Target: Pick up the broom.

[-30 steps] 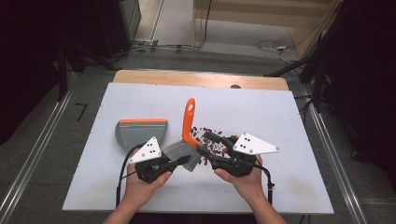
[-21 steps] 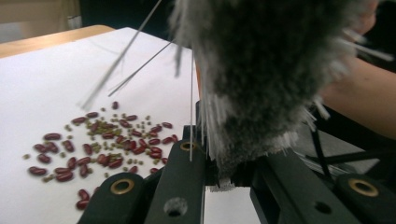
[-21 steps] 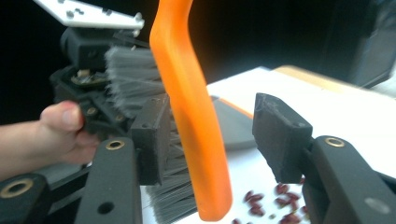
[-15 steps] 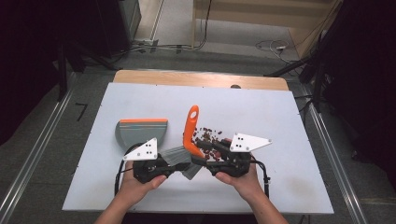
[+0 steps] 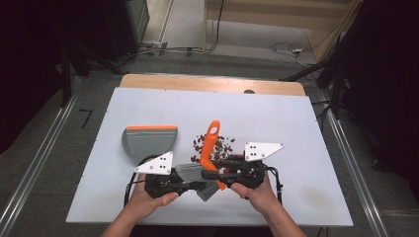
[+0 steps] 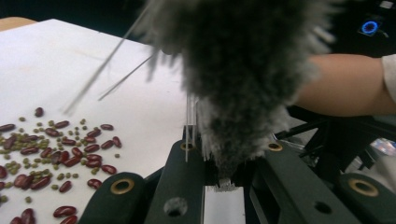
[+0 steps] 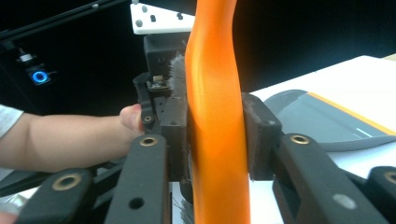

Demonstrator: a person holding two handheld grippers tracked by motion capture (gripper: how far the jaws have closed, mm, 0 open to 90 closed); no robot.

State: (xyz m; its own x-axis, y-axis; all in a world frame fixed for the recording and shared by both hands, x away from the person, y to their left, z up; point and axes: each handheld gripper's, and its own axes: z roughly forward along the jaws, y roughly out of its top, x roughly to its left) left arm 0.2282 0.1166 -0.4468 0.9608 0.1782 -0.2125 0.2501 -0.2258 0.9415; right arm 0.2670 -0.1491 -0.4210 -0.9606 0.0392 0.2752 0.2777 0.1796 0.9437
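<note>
A: What step is in hand here?

B: It looks like getting a working hold on the small hand brush with the orange plastic handle and grey bristles. The right gripper is clamped on the orange handle, a pad pressed against each side. The left gripper has the bristle end between its jaws, and they seem closed on the brush head, so the brush is carried between the two near the table's near edge.

A: And the spill?

B: A scatter of dark red beans and tiny green ones lies on the white table, just beyond the grippers. The grey dustpan with the orange strip sits flat to the left of the beans, apart from them.

A: So what does the next move call for?

B: Probably the left gripper letting go of the bristles and going for the dustpan, while the right tilts the brush down behind the beans to sweep them left.
</note>
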